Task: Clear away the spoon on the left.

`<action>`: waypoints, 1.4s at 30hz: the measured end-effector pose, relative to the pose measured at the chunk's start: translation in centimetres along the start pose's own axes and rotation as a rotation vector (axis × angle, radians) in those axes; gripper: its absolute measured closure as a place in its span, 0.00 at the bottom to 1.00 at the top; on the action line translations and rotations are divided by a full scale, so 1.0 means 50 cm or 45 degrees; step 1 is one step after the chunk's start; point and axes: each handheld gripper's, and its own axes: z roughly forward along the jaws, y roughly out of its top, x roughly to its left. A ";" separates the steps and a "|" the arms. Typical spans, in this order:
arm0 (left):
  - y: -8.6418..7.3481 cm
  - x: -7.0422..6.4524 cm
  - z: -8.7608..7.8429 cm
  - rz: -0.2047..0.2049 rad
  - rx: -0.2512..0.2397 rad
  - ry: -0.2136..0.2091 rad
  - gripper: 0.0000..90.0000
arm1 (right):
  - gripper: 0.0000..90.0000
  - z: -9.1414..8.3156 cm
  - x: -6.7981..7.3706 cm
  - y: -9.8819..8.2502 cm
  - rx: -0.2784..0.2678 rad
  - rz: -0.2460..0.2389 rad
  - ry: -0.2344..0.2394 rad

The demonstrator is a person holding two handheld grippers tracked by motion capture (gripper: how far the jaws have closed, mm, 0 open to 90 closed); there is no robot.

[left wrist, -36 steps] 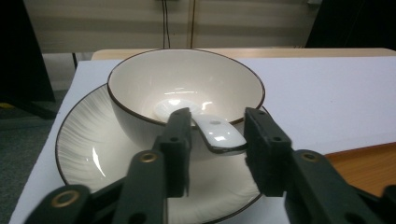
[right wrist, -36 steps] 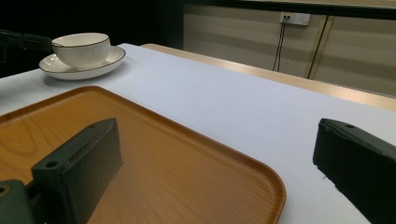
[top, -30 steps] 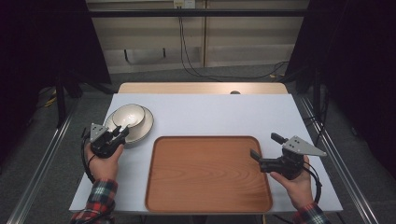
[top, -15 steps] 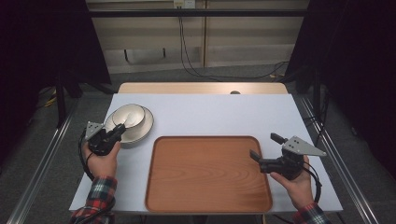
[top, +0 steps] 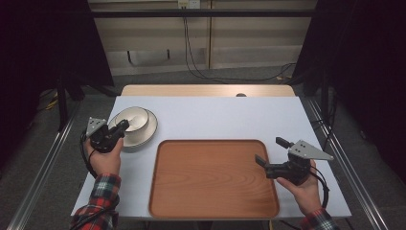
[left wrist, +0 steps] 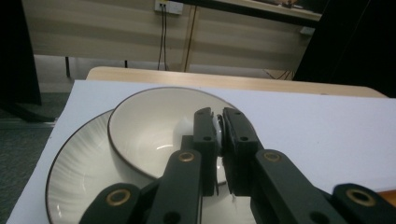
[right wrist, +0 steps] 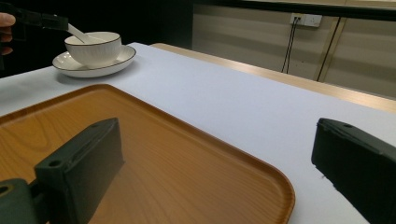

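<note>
A cream bowl (top: pixel 131 119) with a dark rim stands on a matching plate (top: pixel 146 134) at the table's left. My left gripper (top: pixel 123 125) reaches over the bowl's near rim. In the left gripper view its jaws stand almost together on the white handle of a spoon (left wrist: pixel 216 122) above the bowl (left wrist: pixel 149 126). The right gripper view shows that spoon (right wrist: pixel 77 32) slanting from the left gripper (right wrist: pixel 51 21) down into the bowl (right wrist: pixel 93 49). My right gripper (top: pixel 269 150) is open and empty at the right edge of the wooden tray (top: pixel 215 177).
The tray (right wrist: pixel 163 154) lies bare at the front middle of the white table (top: pixel 230 115). A wooden strip (top: pixel 206 90) runs along the table's far edge. Metal rails flank the table, and cables hang at the back wall.
The left gripper's jaws look narrower than a second ago, and the hand has shifted slightly at the bowl. The right gripper has stayed where it was.
</note>
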 end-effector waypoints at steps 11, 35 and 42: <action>0.033 -0.005 0.014 0.019 0.001 0.005 0.95 | 0.02 -0.001 -0.001 0.000 0.000 0.000 0.010; 0.093 -0.002 0.010 0.020 -0.043 -0.030 0.95 | 0.02 0.000 -0.002 -0.001 0.010 0.006 0.008; 0.125 0.002 -0.011 -0.002 -0.040 -0.061 0.95 | 0.02 0.001 -0.001 0.000 0.009 0.007 0.014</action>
